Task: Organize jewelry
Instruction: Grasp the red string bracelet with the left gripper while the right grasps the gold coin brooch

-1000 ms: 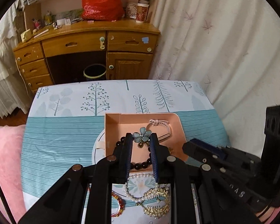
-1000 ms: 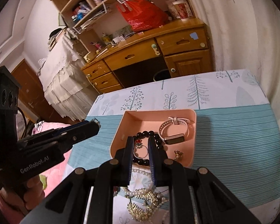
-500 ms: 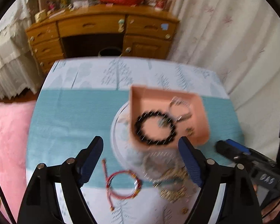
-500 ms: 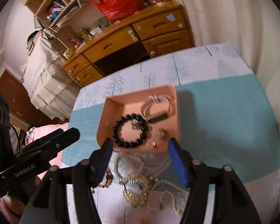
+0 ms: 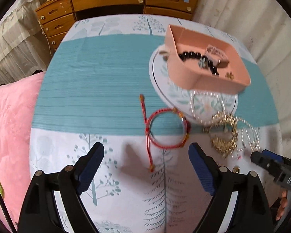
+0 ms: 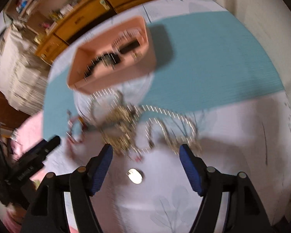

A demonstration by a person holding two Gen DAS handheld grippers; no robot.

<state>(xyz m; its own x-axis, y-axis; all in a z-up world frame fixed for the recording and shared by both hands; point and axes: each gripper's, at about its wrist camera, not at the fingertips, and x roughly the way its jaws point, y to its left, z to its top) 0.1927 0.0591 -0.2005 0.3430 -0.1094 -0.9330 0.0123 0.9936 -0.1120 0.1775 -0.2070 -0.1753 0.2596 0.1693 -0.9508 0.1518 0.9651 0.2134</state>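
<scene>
On the counter (image 5: pixel 106 81), spread with a teal and white tree-print cloth, the left gripper (image 5: pixel 146 157) points steeply down with its jaws spread wide and still opening, nothing between the blue pads. Just beyond it at twelve o'clock lies a red cord bracelet (image 5: pixel 167 129), its loose tail trailing back toward the jaws without touching them. At one o'clock from the bracelet sits a pink tray (image 5: pixel 186 75) resting on a round white plate (image 5: pixel 159 81); inside the tray are a black bead bracelet (image 5: pixel 192 55), a pale watch strap (image 5: pixel 216 51) and a small gold piece I cannot make out. At three o'clock from the red bracelet, a tangle of gold chain (image 5: pixel 224 136) and a string of pearls (image 5: pixel 250 136) lie heaped together. The right gripper (image 6: pixel 145 159) hangs over that heap, jaws likewise parted and opening, holding nothing; the gold tangle sits just beyond its left pad, and a small pale oval piece (image 6: pixel 135 176) lies on the cloth between the jaws. That view is blurred. A wooden desk (image 5: pixel 110 0) with drawers stands past the counter's far edge at twelve o'clock.
</scene>
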